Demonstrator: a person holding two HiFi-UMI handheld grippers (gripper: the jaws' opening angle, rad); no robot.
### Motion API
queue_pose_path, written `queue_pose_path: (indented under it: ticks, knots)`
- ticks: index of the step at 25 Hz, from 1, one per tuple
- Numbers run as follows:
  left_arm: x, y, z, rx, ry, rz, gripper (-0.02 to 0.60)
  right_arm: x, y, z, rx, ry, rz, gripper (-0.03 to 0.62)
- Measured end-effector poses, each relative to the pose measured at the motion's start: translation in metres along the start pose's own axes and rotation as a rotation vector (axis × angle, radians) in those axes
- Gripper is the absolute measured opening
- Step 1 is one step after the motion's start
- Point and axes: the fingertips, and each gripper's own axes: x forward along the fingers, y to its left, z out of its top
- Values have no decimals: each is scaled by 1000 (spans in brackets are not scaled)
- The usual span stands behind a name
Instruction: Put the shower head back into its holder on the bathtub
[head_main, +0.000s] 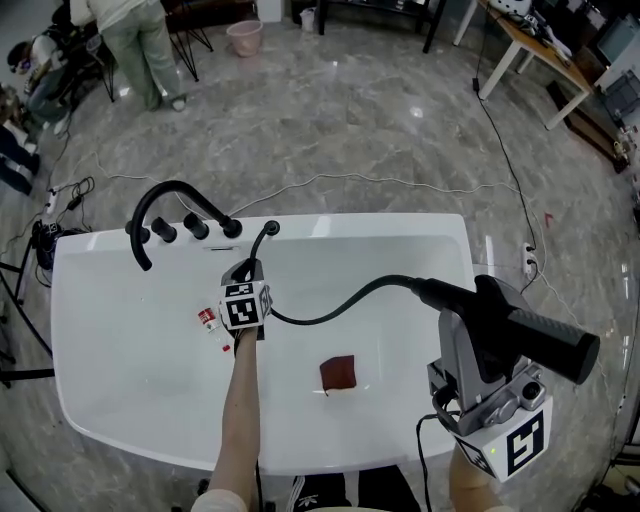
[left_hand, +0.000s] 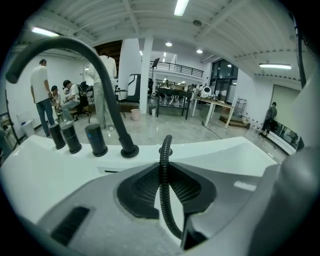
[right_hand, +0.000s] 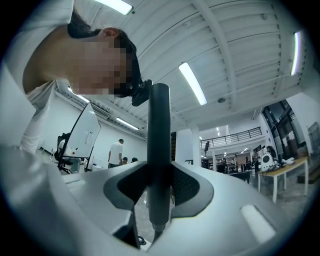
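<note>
Right gripper view shows the shower head (right_hand: 159, 150) as a dark grey handle standing upright between the jaws of the right gripper (right_hand: 159, 190), which are clenched on it. In the head view the shower head (head_main: 520, 330) lies roughly level in that gripper (head_main: 470, 350), above the near right corner of the bathtub (head_main: 400, 228) and well apart from the holder (head_main: 272, 228).

The black ribbed hose (head_main: 340, 305) sags from the shower head's end across the tub and rises to the holder, a round black socket on the far rim. The left gripper (head_main: 248, 270) is over the tub just inside the far rim, its jaws closed on the hose (left_hand: 165, 195) a short way from the holder (left_hand: 166, 149).

Left of the holder on the far rim stand three black knobs (head_main: 195, 228) and an arched black faucet (head_main: 165, 195). On the tub floor lie a dark red square (head_main: 339, 373) and, left of the left gripper, a small red-and-white object (head_main: 208, 320).
</note>
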Motion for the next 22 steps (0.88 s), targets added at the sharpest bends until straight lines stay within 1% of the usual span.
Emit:
queue_pose_path:
  ticks: [2,5,9,11,12,14,17,19,20,22]
  knots:
    - [21,-10,0,17,38,-22,55,-1,0,-9,6,14,-1,138]
    - [42,-14,-24,28,135,-34,55,1,2,-22,13,41,-4,138]
    - [26,-2,-70,-23,182,-7,54,5,0,-25,15,56,0,138]
    - [16,6,-81,-32,186,3,54,8,-1,-22,15,51,6,138]
    - [13,10,-77,-31,174,9,54,9,-1,-21,13,49,9,138]
    - [9,17,-52,0,124,30,54,12,0,-21,6,51,13,138]
    - [9,17,-1,111,46,59,54,14,2,-26,11,66,14,138]
    - [15,11,24,174,13,45,54,15,4,-28,20,70,16,138]
    - [18,7,34,190,-3,27,54,15,5,-28,21,70,16,138]
    - [18,-5,52,194,-54,-26,54,16,6,-28,20,69,14,138]
